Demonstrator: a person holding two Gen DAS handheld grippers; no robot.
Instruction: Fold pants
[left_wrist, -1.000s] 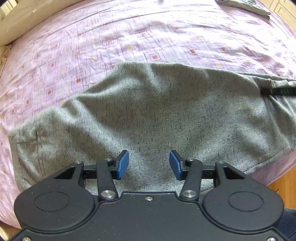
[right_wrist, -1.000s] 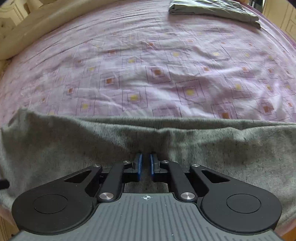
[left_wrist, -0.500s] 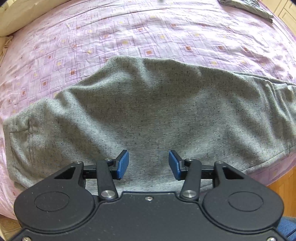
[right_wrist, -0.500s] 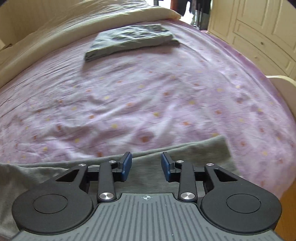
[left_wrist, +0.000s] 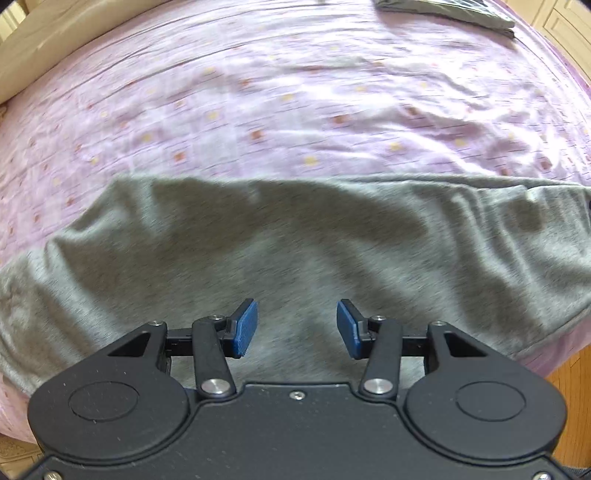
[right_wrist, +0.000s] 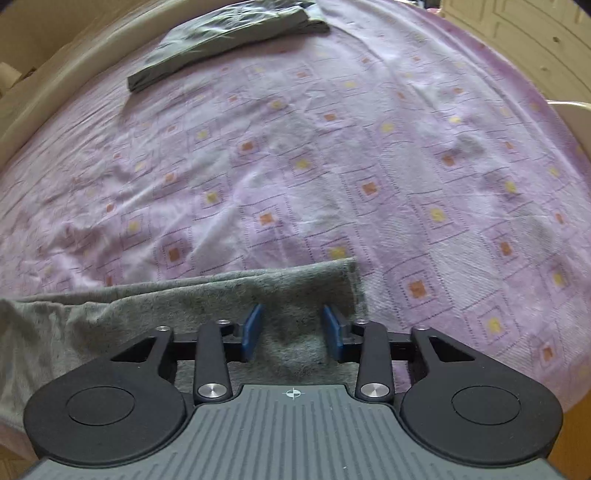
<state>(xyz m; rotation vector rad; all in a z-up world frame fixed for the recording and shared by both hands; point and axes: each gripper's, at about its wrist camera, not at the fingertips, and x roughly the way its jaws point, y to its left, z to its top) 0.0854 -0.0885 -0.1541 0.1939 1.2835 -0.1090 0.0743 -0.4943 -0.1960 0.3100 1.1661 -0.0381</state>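
Both jaws apart: left gripper (left_wrist: 296, 328), right gripper (right_wrist: 292, 332) over pants (left_wrist: 295, 240).

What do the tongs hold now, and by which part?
Nothing is held. The left tongs and right tongs stand open over the pants.

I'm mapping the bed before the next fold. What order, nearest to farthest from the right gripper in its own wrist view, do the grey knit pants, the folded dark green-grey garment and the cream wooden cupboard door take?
1. Grey knit pants: their end lies between the open fingers of the right gripper.
2. Folded dark green-grey garment: across the bed, upper left.
3. Cream wooden cupboard door: beyond the bed, upper right.
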